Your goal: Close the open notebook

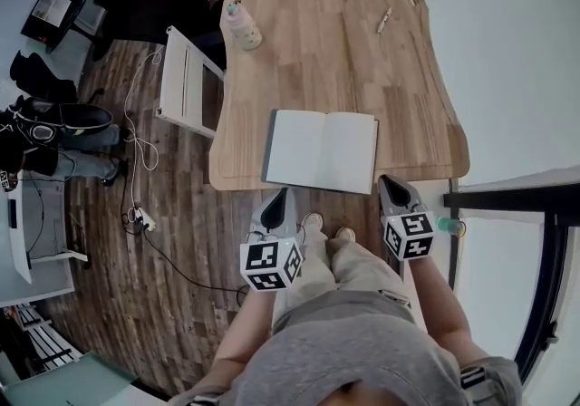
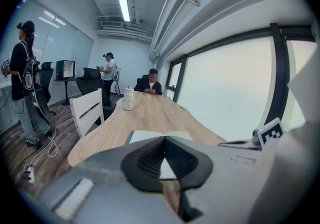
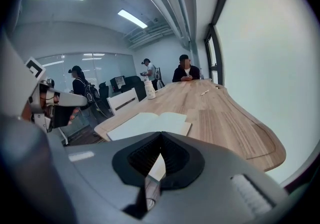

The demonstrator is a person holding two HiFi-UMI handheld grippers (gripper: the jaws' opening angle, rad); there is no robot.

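Crosswise lies the open notebook [image 1: 322, 150]; left gripper [image 1: 282, 195] and right gripper [image 1: 391, 183] closed, empty.

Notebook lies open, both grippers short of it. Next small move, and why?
Probably ease the right gripper forward to the notebook's right-hand edge. The notebook lies flat and open by the table's near edge, untouched; the left gripper and the right are shut, empty, short of it, and the right tip is nearest a free edge.

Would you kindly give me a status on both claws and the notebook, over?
Left claw shut, empty; right claw shut, empty. Notebook open flat at near edge of table, untouched. Nothing between claws and notebook.
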